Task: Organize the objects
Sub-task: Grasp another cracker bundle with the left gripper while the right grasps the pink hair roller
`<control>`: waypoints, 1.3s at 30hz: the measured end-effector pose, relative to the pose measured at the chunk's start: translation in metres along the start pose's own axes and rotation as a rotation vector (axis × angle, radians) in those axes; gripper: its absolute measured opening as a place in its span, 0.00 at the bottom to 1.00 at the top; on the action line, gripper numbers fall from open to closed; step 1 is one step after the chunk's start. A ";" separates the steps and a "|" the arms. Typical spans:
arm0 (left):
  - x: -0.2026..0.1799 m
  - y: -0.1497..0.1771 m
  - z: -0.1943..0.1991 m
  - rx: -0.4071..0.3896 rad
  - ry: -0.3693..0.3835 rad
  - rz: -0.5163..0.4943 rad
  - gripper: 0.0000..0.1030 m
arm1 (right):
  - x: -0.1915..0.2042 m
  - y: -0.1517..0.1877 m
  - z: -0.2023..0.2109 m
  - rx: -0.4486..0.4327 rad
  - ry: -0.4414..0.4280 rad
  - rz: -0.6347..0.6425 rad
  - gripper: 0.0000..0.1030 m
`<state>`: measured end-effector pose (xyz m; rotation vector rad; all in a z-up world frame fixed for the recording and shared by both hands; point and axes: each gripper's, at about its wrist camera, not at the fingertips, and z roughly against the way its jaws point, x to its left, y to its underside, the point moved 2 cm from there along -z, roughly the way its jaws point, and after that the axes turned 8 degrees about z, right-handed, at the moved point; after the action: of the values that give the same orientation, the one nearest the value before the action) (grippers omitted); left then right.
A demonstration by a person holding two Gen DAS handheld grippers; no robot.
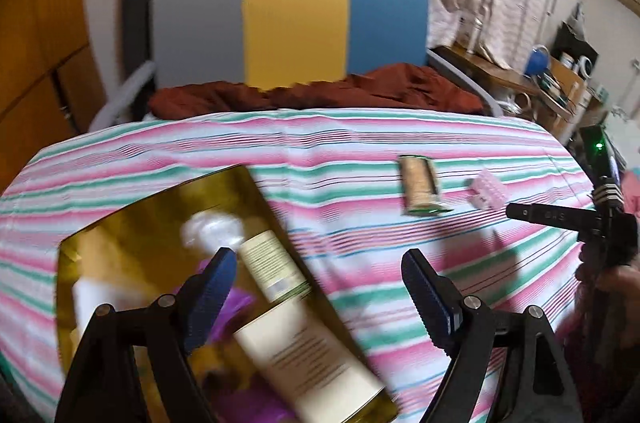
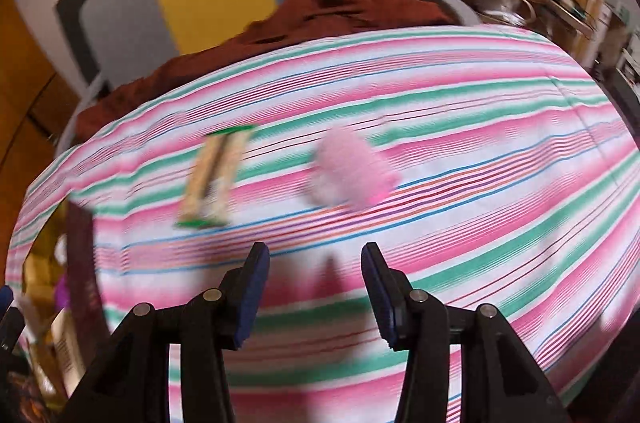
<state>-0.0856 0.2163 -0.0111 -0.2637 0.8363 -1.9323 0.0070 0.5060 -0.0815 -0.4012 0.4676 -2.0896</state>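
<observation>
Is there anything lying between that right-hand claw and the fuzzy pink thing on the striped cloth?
Nothing visible. The right gripper is open and points at the pink fluffy object, with only bare pink-and-green striped cloth between them. The green-edged beige packet lies off to the left, outside that path.

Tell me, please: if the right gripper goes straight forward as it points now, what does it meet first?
Probably the pink item. The open right gripper holds nothing and points just left of it across the striped cloth. Blur makes depth uncertain.

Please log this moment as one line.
left gripper: open, over gold box | right gripper: open, empty | green-edged packet, pink pill blister: loose on striped cloth
</observation>
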 end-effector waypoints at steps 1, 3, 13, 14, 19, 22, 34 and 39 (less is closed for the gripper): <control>-0.012 -0.006 -0.009 0.017 0.015 -0.017 0.82 | -0.007 -0.003 -0.003 0.000 0.006 -0.013 0.50; -0.028 -0.014 -0.022 0.040 0.041 -0.033 0.82 | -0.019 -0.011 -0.013 -0.012 0.001 -0.036 0.52; -0.105 -0.038 -0.119 0.159 0.064 -0.160 0.83 | -0.011 -0.043 -0.041 -0.044 -0.001 0.134 0.70; -0.107 -0.039 -0.127 0.169 0.061 -0.167 0.83 | -0.010 -0.044 -0.046 -0.031 0.014 0.150 0.70; -0.125 -0.043 -0.164 0.205 0.055 -0.213 0.83 | -0.006 -0.046 -0.060 0.004 -0.007 0.174 0.70; -0.132 -0.044 -0.182 0.217 0.037 -0.231 0.85 | -0.002 -0.046 -0.066 0.021 0.010 0.215 0.70; -0.122 -0.041 -0.209 0.234 0.011 -0.194 0.50 | 0.000 -0.044 -0.068 0.024 0.023 0.268 0.70; -0.119 -0.037 -0.202 0.222 0.018 -0.186 0.43 | -0.002 -0.045 -0.068 0.027 0.014 0.255 0.69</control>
<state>-0.1546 0.4168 -0.1175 -0.1957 0.6187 -2.1846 -0.0553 0.5420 -0.1204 -0.2940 0.4725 -1.8505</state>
